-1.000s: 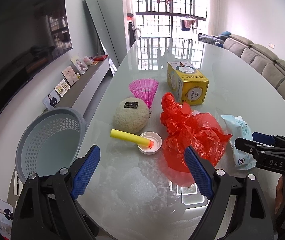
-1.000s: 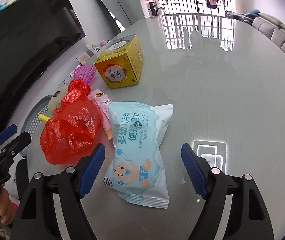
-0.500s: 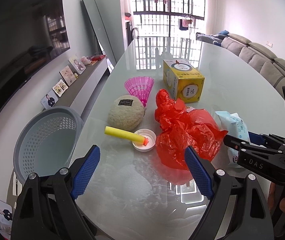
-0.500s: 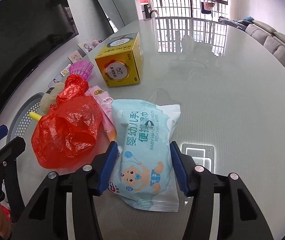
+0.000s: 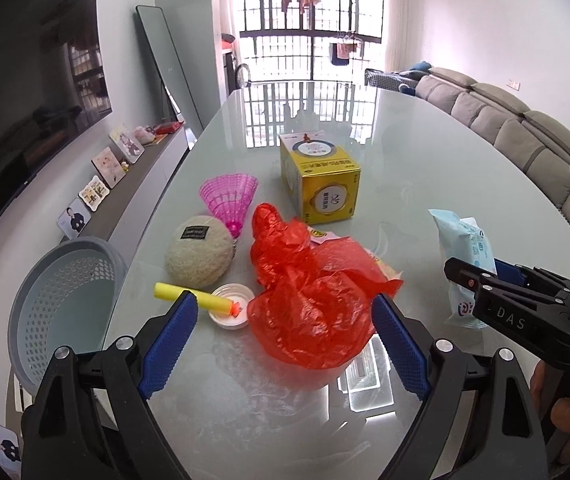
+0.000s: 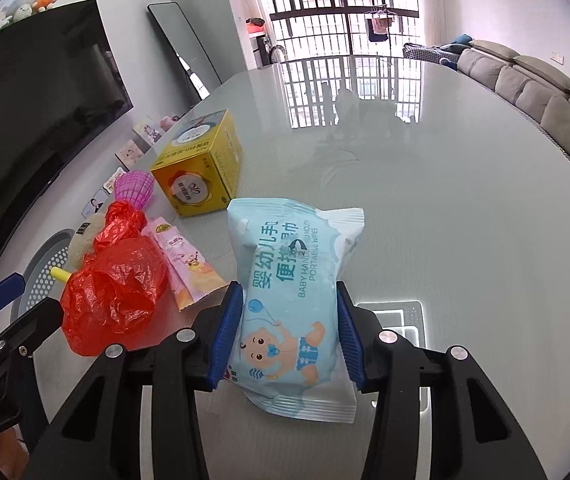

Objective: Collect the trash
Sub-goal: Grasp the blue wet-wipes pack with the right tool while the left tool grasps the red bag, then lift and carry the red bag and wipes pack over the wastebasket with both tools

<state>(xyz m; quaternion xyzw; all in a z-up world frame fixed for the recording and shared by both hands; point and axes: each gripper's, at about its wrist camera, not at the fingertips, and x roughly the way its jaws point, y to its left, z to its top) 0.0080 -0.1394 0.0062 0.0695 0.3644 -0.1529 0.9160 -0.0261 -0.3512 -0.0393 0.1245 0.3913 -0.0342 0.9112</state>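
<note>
A pale blue pack of baby wipes (image 6: 293,264) lies on the glass table (image 6: 445,200). My right gripper (image 6: 289,296) is closing on it, its blue pads pressing both sides and pinching the pack's lower half. In the left wrist view the same pack (image 5: 463,248) shows at the right, behind the right gripper's black finger. A crumpled red plastic bag (image 5: 309,300) sits just ahead of my left gripper (image 5: 285,304), which stands open with its fingers either side of the bag and not touching it. A pink sachet (image 6: 183,264) lies between bag and wipes.
A grey perforated basket (image 5: 45,280) stands off the table's left edge. On the table are a yellow box (image 5: 319,178), a pink shuttlecock (image 5: 229,196), a beige ball (image 5: 199,250), a yellow foam dart (image 5: 189,296) and a white lid (image 5: 231,312). A grey sofa (image 5: 505,120) runs along the right.
The right jaws went from wide open to pressed on the wipes pack. The left gripper, still open, moved forward and now brackets the red bag.
</note>
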